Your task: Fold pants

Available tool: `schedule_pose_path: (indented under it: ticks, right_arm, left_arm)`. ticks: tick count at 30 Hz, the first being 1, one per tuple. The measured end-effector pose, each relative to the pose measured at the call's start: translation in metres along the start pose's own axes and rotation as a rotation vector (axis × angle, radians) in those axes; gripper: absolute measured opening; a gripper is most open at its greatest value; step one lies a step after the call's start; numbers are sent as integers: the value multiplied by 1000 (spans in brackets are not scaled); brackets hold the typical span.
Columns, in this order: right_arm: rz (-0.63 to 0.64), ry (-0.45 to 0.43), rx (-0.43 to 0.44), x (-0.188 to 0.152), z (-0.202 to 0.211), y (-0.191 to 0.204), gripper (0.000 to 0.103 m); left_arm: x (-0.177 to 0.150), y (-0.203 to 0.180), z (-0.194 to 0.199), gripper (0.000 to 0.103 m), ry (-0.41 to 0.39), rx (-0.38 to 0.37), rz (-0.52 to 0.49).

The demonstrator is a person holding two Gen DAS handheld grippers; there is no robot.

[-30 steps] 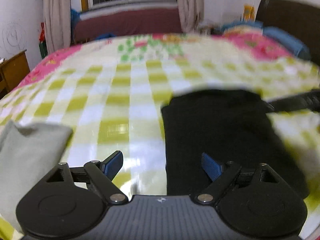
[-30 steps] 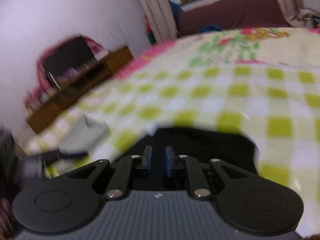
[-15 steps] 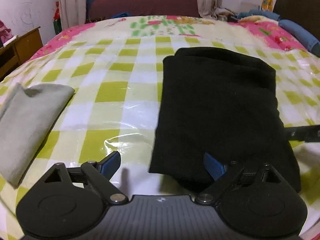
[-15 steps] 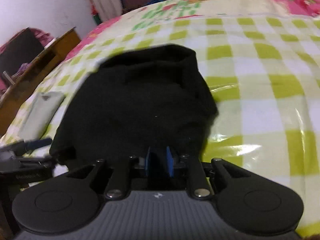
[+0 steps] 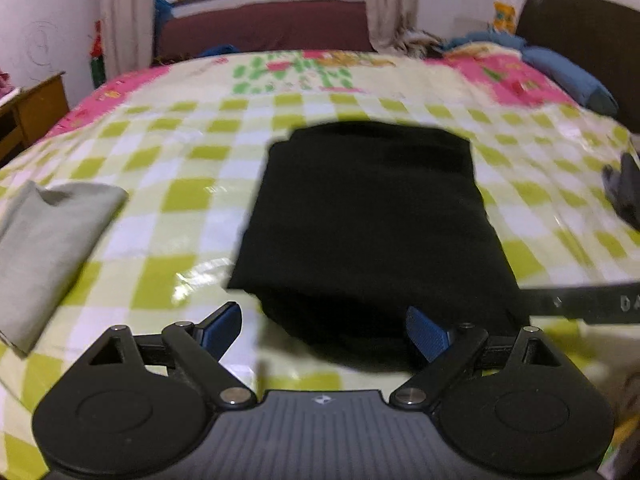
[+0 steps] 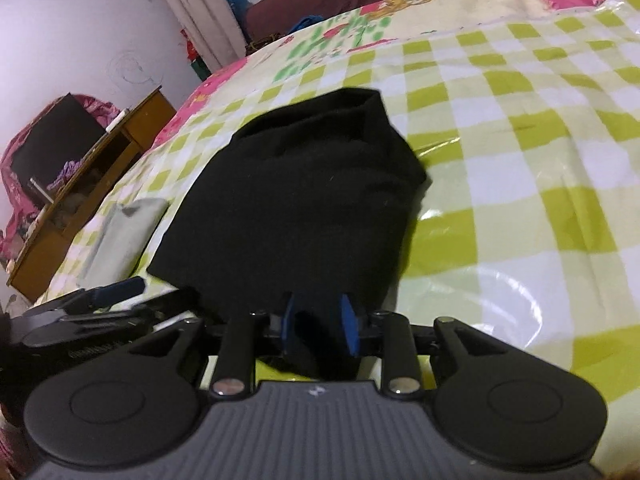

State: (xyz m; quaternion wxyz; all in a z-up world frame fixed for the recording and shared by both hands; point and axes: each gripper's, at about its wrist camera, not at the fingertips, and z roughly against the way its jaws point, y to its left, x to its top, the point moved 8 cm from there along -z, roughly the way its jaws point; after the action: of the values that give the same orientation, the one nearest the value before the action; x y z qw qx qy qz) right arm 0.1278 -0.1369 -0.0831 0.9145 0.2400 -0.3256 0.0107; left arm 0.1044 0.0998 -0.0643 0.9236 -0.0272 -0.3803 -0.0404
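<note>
The black pants [image 5: 368, 224] lie folded into a thick rectangle on the green-checked bed cover [image 5: 184, 200]. My left gripper [image 5: 324, 330] is open, its blue fingers spread at the near edge of the pants, the near fold bulging between them. In the right wrist view the pants [image 6: 296, 196] stretch away from my right gripper [image 6: 319, 326], whose blue fingers have parted a little with a bunch of black cloth still between them. The left gripper [image 6: 116, 292] shows at the lower left there.
A folded grey garment lies left of the pants [image 5: 48, 240] [image 6: 124, 232]. A wooden cabinet [image 6: 84, 184] stands beside the bed on the left. Blue pillows [image 5: 568, 80] and a dark headboard [image 5: 580, 36] are at the far right. A maroon sofa [image 5: 264, 32] sits under the window.
Both grippers have drawn back toward the near edge of the pants. The right gripper's fingers, tightly shut before, have opened slightly around the cloth. The left stayed open.
</note>
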Motion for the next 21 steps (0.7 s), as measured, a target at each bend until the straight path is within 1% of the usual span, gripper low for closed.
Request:
schedule_pose_path:
  ticks: [3,7,10,12,15,21]
  right_arm:
    - [-3,-1,-2,-6,5,4,28]
    - [11,-1,10,-16,12,14,28]
    - [45,2,14,-24,14,23,29]
    - [58,0,15,-28,16,26,31]
    - [63,-7,17,-31,20,29,32]
    - [55,-8,20,-30,18,27,33]
  left_arm:
    - [-2,-7,4,103,-4,27,-32]
    - [-6,-14,14,103,-8,6,-5]
    - [-9,-21,18,103,-10,40,-50]
    - [-10,-25,21,103,-17,47,-63]
    - [-11,-28,26,103,-29,55,-76]
    - [-13,-29,25,103,-25,71,-85]
